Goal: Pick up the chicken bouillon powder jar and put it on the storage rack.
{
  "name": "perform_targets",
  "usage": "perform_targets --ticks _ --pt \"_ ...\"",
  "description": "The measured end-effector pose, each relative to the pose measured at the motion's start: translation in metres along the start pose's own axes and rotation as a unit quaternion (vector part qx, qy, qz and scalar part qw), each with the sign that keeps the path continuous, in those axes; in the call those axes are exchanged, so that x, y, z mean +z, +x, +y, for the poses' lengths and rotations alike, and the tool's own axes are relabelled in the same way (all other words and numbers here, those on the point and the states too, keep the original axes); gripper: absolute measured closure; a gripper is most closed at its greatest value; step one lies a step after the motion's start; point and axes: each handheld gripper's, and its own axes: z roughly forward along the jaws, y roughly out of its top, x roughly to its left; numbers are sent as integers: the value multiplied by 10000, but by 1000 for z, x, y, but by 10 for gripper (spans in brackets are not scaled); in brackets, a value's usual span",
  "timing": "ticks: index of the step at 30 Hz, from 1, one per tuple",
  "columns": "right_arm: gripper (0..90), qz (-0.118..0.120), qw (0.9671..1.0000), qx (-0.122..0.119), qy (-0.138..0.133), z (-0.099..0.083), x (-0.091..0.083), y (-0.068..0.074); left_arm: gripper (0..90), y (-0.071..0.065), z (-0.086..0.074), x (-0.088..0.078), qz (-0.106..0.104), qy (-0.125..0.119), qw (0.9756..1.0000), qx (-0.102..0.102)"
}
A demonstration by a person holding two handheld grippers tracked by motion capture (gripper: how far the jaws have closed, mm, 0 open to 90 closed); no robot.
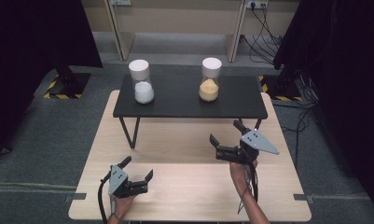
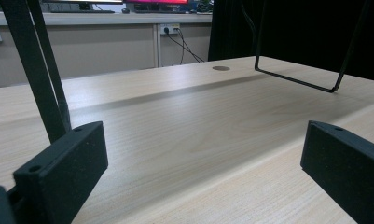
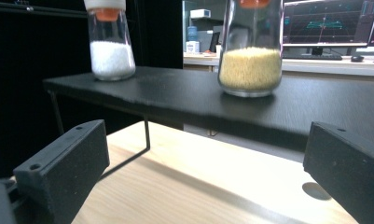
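Pale wood runs across the table (image 1: 184,186), and on it stands a low black shelf (image 1: 175,100) on thin wire legs, carrying two jars. Over on the shelf's left end, the jar of white grains (image 1: 141,81) stands upright with a white lid; toward the right, the jar of yellow grains (image 1: 210,79) stands upright too, well apart from its neighbour. Right tool (image 1: 226,136) hovers just in front of the shelf's right half, jaws spread wide with nothing between them, and in the right gripper view it (image 3: 205,163) looks straight along at the yellow jar (image 3: 251,56), with the white one (image 3: 110,44) farther off to the side. Neither jar is touched. Left tool (image 1: 137,169) sits low near the table's front edge, jaws also wide apart and holding nothing; in the left gripper view it (image 2: 203,163) is close over the bare wood, looking under the shelf between its wire legs (image 2: 35,70).
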Motion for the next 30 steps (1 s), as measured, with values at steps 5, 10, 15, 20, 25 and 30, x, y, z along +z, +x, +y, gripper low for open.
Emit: perform_targets --ticks 5,10,15,20,25,30 --pt "0 -20 10000 -93 -8 -20 -13 2 0 0 1 0 -13 20 10000 19" --pt "0 33 9998 179 -89 -45 -23 -3 0 0 1 0 -4 30 10000 32" --pt "0 -90 9998 170 15 -64 -26 -1 0 0 1 0 -6 22 10000 30" --pt "0 -27 9999 71 -73 -80 -30 -2 0 0 1 0 -6 28 10000 37" --pt "0 -17 10000 23 -14 -90 -30 1 0 0 1 0 -4 27 10000 24" --pt "0 72 9999 116 58 -101 -30 0 0 -1 1 0 -1 38 10000 39"
